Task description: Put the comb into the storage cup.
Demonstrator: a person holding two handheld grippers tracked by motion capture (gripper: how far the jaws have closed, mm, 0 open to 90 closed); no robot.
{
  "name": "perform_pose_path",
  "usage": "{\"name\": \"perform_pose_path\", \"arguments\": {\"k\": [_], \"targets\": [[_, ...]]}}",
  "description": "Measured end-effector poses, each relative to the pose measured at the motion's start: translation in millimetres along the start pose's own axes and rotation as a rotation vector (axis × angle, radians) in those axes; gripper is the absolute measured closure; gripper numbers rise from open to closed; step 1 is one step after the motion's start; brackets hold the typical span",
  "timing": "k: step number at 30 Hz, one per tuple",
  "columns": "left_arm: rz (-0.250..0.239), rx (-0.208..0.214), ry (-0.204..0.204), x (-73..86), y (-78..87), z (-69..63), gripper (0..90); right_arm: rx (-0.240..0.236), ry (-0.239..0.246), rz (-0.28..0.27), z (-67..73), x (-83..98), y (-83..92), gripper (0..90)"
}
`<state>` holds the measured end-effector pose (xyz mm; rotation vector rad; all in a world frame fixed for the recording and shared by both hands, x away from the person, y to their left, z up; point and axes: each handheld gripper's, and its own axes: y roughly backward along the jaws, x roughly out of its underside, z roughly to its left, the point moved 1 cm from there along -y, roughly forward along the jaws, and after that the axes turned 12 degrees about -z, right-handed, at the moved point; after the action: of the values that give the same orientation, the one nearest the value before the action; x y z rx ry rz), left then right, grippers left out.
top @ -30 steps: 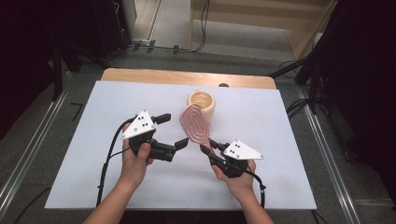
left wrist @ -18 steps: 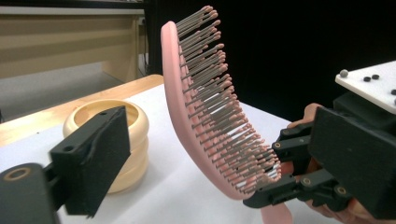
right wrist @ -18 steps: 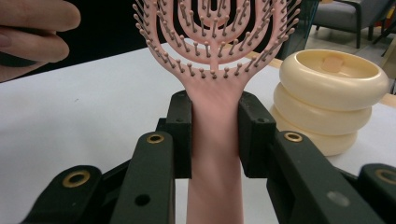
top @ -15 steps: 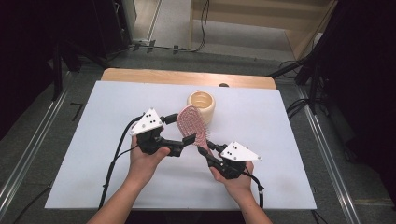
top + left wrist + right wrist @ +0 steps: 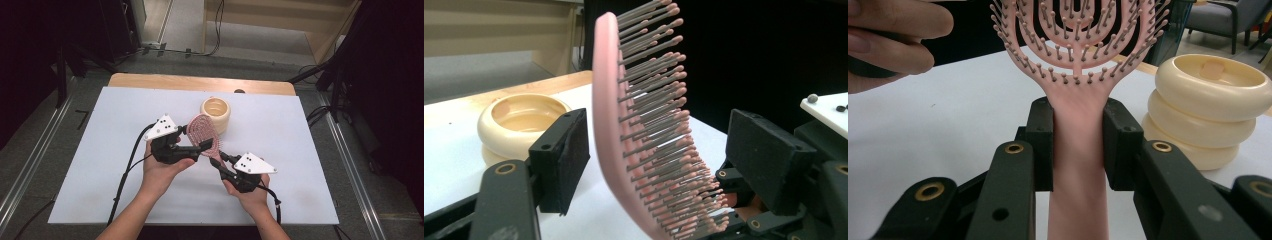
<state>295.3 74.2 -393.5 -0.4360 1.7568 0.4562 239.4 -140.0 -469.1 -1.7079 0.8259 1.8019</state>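
Note:
A pink vented hairbrush (image 5: pixel 202 131) stands tilted above the white table, its handle (image 5: pixel 1078 160) clamped between the pads of my right gripper (image 5: pixel 220 158), which is shut on it. In the left gripper view the brush head (image 5: pixel 624 125) stands between the jaws of my left gripper (image 5: pixel 669 157), back toward one pad (image 5: pixel 569 155) and bristles toward the other pad (image 5: pixel 769 160). These jaws have just been closing around the head, and small gaps remain on both sides. In the high view the left gripper (image 5: pixel 194 138) straddles the brush head from the left.
A cream ribbed cup (image 5: pixel 216 112) stands open side up just behind the brush, also in the left gripper view (image 5: pixel 521 120) and the right gripper view (image 5: pixel 1210 105). The white tabletop (image 5: pixel 100 150) has a wooden strip (image 5: pixel 150 81) along its far edge.
The left gripper has moved right, up to the brush head, and its jaws have narrowed around it. The right gripper has kept still with the handle.

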Motion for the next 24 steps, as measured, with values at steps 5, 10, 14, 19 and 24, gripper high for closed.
{"name": "perform_pose_path", "arguments": {"k": [5, 10, 14, 19, 24], "targets": [[0.020, -0.015, 0.021, 1.7, -4.3, 0.6, 28.9, 0.001, 0.006, 0.000, 0.5, 0.1, -0.2, 67.8], [0.030, -0.016, 0.058, 2.9, -7.1, 2.8, 37.4, 0.001, 0.005, 0.000, 1.3, 0.0, -0.4, 67.8], [0.029, -0.020, 0.066, 3.1, -7.8, 2.6, 39.9, 0.005, 0.009, 0.001, 2.3, 0.4, -0.9, 67.8], [0.035, -0.026, 0.074, 3.6, -8.6, 2.2, 43.9, 0.003, 0.007, 0.006, 4.2, 0.9, -1.4, 67.8], [0.030, -0.029, 0.084, 3.2, -8.6, 2.4, 47.0, 0.004, 0.023, 0.004, 6.1, 1.0, -2.4, 67.8]]}}
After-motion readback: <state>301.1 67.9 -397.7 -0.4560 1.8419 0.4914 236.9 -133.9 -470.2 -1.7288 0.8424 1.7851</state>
